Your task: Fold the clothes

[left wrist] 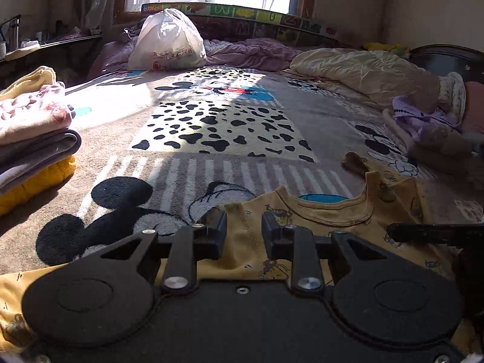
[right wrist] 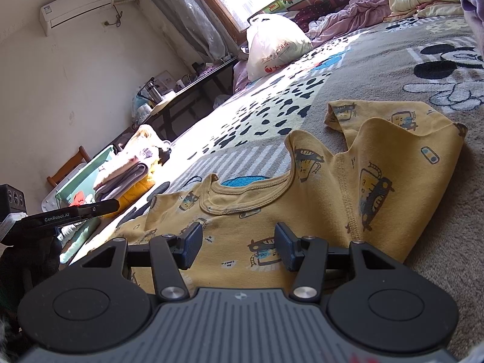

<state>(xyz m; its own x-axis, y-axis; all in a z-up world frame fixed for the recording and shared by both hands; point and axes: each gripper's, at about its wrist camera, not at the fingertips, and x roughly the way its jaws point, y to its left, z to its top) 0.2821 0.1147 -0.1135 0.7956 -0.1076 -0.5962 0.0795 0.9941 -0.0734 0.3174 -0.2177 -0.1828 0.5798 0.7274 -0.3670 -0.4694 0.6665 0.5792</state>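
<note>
A yellow child's top [left wrist: 329, 211] [right wrist: 317, 199] with cartoon car prints lies spread on the cartoon-mouse blanket [left wrist: 211, 127] [right wrist: 378, 69], neckline facing away from me. My left gripper [left wrist: 243, 231] hovers open just over the top's left shoulder, with cloth showing between its fingers but not pinched. My right gripper [right wrist: 239, 243] stands open low over the chest of the top, below the neckline. A finger of the right gripper [left wrist: 435, 233] shows at the right edge of the left wrist view. The left gripper's body [right wrist: 72, 214] shows at the left of the right wrist view.
A stack of folded clothes [left wrist: 33, 139] [right wrist: 130, 172] sits at the bed's left edge. A white plastic bag [left wrist: 168, 42] [right wrist: 275, 45] and rumpled bedding [left wrist: 357, 69] lie at the far side. Loose purple clothes [left wrist: 423, 121] are at the right. A green bin [right wrist: 87, 175] stands beside the bed.
</note>
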